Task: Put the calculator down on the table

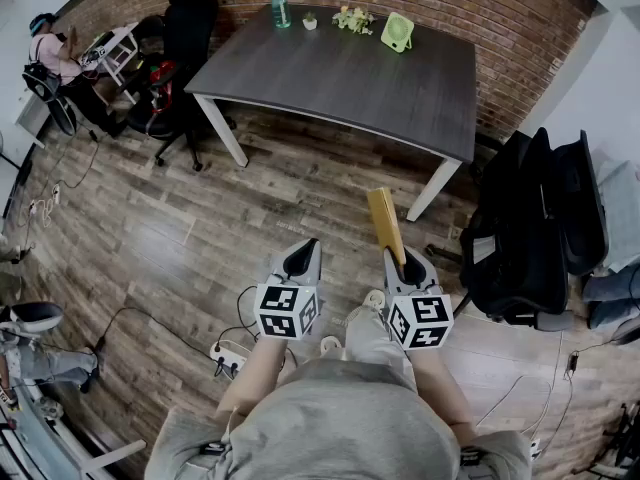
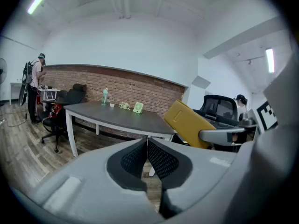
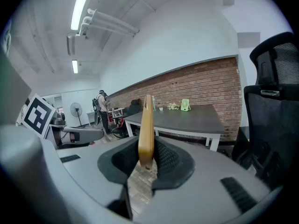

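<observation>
Got the yellow calculator pinched edge-on in the right tool, slim side facing the camera in the right gripper view. Clamped near its lower end only, with most of the body poking out forward past the tips. Not down on the worktop yet: held in the air over the wood floor, well short of the near edge.

Left tool carrying nothing, pads pressed together with the tips touching, plain as day in the left gripper view. Sitting just beside the right one in the head view, both tipped a bit downward and aimed toward the worktop.

Over on the dark grey worktop, all bunched along the far edge by the brick wall: a greenish bottle, a tiny pot, a small clump of something leafy or flowery (too small to tell which), and a little green fan.

Also kicking around: a black office chair at the worktop's left end, more black chairs off to the right, a power strip with cables on the floor near the feet, and a person way off in the far left corner.
</observation>
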The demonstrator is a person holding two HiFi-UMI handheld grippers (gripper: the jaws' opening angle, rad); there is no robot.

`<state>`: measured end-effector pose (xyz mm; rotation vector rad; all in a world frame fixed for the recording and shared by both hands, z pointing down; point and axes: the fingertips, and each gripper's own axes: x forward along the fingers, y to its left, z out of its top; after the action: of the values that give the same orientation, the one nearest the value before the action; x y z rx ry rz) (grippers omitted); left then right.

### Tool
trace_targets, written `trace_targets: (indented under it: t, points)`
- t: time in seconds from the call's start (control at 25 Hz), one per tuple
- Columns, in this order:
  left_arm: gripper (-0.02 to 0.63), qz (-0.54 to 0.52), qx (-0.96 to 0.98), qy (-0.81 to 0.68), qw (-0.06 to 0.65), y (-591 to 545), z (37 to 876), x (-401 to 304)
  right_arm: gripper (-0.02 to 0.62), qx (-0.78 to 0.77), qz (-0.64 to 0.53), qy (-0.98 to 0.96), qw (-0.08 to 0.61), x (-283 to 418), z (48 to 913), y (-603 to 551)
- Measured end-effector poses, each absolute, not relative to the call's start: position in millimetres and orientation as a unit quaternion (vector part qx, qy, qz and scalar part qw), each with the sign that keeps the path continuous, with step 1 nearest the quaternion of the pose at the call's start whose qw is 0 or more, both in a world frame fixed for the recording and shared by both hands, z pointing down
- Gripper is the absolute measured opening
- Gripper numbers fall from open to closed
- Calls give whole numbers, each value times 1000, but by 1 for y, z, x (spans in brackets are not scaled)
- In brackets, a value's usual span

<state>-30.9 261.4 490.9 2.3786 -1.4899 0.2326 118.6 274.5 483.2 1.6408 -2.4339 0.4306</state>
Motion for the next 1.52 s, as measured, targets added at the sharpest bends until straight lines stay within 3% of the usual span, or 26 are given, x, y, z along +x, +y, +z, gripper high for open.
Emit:
trace_targets:
  t: [0.44, 1.52]
  points:
    - [20, 81, 835, -525, 143, 330, 483, -47, 83, 535, 134, -830, 86, 99, 473, 341]
    - [20, 74, 838, -520, 147, 355, 485, -66, 83, 536, 134, -830, 76, 79, 471, 362]
